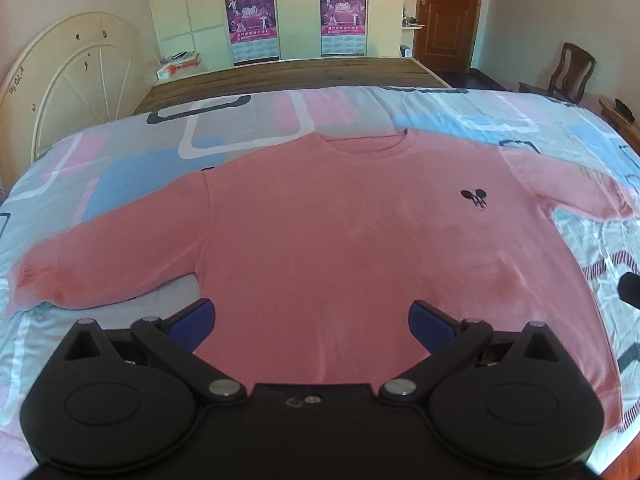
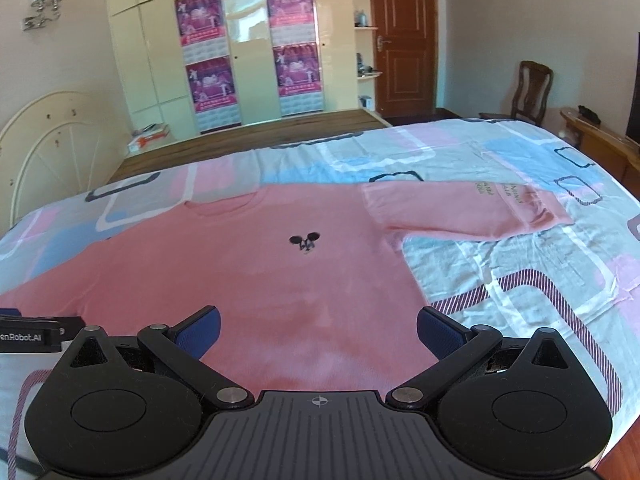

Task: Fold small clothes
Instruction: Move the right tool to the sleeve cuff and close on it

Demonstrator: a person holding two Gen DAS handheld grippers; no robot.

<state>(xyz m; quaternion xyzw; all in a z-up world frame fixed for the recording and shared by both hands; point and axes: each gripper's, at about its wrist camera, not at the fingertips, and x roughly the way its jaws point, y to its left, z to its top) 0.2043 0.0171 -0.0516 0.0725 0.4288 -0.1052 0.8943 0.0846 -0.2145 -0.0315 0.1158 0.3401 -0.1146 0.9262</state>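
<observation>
Low in both frames, the left gripper [image 1: 312, 322] and right gripper [image 2: 318, 330] gape, empty, over the hem. The pink sweater [image 1: 340, 240] lies flat mid-frame on the bedsheet [image 2: 500, 280]; pinching sheet underneath, probably, would drag it crooked

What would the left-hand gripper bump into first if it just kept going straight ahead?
Probably the pink sweatshirt. The left gripper, jaws wide open, points across its front, which lies flat on the patterned bedsheet. Its height above the fabric is unclear.

Home bedroom (bed [image 2: 520, 288], wardrobe [image 2: 240, 60])
</observation>
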